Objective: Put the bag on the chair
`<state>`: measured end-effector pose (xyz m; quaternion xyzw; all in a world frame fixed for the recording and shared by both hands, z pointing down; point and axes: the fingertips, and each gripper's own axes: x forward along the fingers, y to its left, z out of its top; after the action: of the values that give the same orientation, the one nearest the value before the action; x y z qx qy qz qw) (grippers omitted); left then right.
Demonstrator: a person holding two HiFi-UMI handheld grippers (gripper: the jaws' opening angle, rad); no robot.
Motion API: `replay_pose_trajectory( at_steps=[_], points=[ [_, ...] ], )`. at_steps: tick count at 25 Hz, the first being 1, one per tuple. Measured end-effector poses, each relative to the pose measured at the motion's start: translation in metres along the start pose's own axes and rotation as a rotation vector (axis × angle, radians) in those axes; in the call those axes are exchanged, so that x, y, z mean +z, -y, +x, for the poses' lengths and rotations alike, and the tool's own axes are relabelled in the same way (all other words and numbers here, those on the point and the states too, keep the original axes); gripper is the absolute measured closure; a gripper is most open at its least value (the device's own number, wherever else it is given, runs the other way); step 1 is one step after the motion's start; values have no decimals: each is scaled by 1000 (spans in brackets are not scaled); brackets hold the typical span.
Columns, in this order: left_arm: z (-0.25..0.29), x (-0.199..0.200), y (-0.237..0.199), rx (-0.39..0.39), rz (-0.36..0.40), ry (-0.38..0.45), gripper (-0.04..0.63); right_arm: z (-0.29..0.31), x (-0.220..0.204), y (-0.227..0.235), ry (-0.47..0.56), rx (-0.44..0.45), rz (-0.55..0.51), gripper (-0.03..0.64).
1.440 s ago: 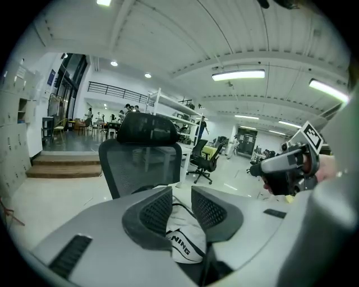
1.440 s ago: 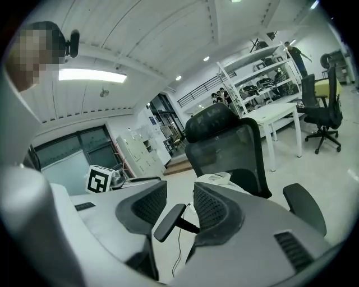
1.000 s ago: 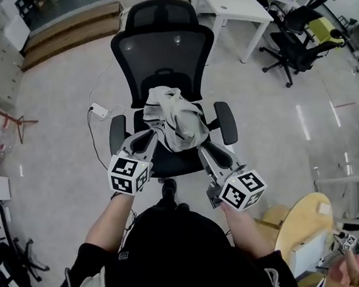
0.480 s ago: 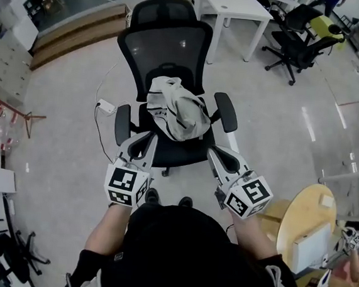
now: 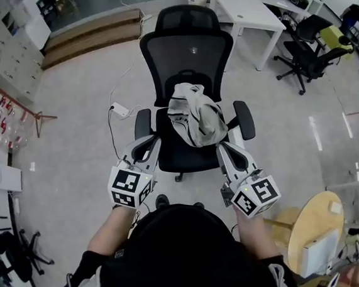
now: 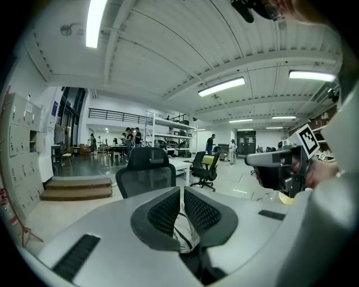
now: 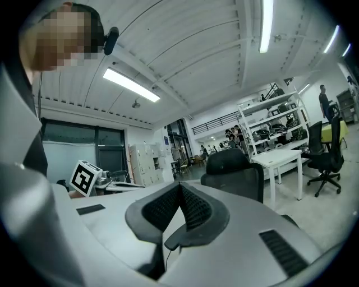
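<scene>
The grey-and-white bag (image 5: pixel 198 113) lies crumpled on the seat of the black mesh office chair (image 5: pixel 191 52). Both grippers hang in front of the seat, apart from the bag. My left gripper (image 5: pixel 145 144) is by the chair's left armrest; its jaws stand almost together with nothing between them. In the left gripper view the bag (image 6: pixel 183 231) shows through the slit beyond the left gripper (image 6: pixel 180 193). My right gripper (image 5: pixel 232 152) is by the right armrest, jaws closing tip to tip on nothing. The right gripper (image 7: pixel 179 188) faces the chair back (image 7: pixel 233 168).
A white table (image 5: pixel 255 8) and black office chairs (image 5: pixel 312 42) stand behind at the right. A round wooden table (image 5: pixel 313 228) is near my right elbow. A power strip with cable (image 5: pixel 119 110) lies on the floor to the chair's left, a wooden step (image 5: pixel 92 33) beyond it.
Both grippers have drawn back from the bag toward my body, leaving it on the seat. The right jaws have closed. The chair now sits farther right in view.
</scene>
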<state>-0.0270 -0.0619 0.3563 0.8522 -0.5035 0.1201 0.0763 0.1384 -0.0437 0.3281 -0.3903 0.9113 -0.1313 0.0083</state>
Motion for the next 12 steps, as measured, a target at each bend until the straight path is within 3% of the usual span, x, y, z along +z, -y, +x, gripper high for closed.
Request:
replay_pose_trajectory(
  at_steps=[12],
  points=[
    [7, 3, -28, -20, -28, 21, 561, 39, -6, -24, -14, -3, -3, 588]
  ],
)
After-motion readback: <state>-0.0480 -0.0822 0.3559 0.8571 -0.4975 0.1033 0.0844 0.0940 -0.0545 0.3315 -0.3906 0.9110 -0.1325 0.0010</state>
